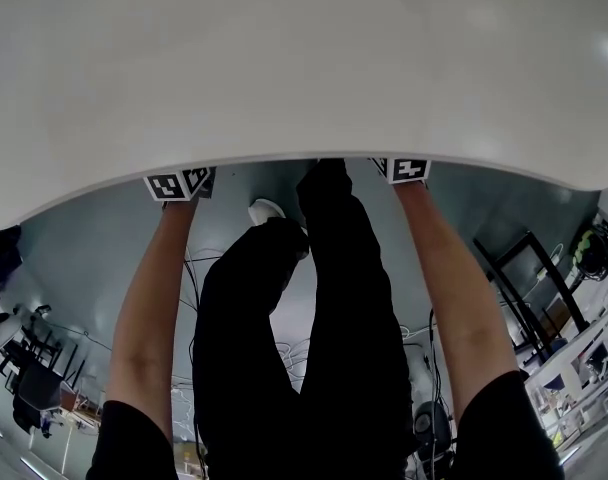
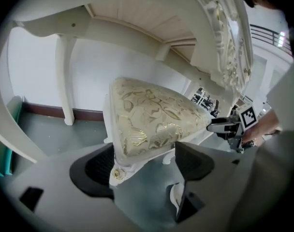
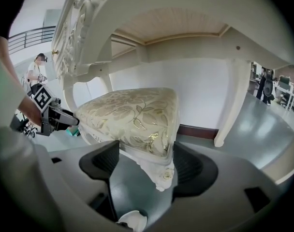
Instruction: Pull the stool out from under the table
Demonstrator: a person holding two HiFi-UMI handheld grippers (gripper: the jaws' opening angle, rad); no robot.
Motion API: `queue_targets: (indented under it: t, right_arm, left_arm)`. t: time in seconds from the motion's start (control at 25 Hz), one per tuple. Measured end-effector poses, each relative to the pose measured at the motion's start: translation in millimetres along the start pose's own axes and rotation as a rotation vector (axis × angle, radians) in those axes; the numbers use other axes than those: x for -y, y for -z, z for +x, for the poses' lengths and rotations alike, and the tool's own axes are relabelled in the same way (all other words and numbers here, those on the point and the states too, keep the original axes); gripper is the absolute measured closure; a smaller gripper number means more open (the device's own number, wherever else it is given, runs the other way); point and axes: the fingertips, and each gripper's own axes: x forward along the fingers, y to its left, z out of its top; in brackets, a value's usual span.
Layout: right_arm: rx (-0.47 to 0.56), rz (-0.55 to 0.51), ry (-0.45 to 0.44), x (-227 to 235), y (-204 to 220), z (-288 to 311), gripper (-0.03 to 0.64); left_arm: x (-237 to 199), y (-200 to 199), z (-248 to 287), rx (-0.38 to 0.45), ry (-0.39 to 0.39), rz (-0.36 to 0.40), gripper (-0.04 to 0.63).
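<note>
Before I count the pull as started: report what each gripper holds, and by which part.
Nothing is held. The left gripper and right gripper both stand open, fingers either side of a seat corner of the stool, not clamped.

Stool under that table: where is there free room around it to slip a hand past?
Bare floor lies between the stool and each far table leg, and a gap runs between its cushion and the table above. The near corners are crowded: one sits between the left gripper's open jaws, one between the right gripper's.
</note>
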Motion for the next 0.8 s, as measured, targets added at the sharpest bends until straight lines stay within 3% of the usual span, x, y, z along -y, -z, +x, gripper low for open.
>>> queue_targets:
  t: [0.2,0.4,0.6,0.8]
  right_arm:
    - [-0.019,0.014,0.007,-1.3,5.2,0.3,0.267]
    - [-0.033,-0.002,0.019,0.6,4.2,-3.4,0.268]
    - [-0.079,0.096,-0.084,-30.5,-2.7,-8.3,0.268]
    - [-0.101,0.1,-0.089,-39.7,7.5,-18.6,0.268]
  left_arm:
    - [1.3,-0.6,-2.6,0.007,-0.012,-0.018,0.202]
    - [-2.5,8.7,-4.2,-0.058,-0.04,0.014,0.202]
    - [7.1,10.9,-8.9,-0.062,-0.033,-0.002,0.202]
    - [13.0,24.7,-17.7,-0.088,-0.037,-0.021,0.202]
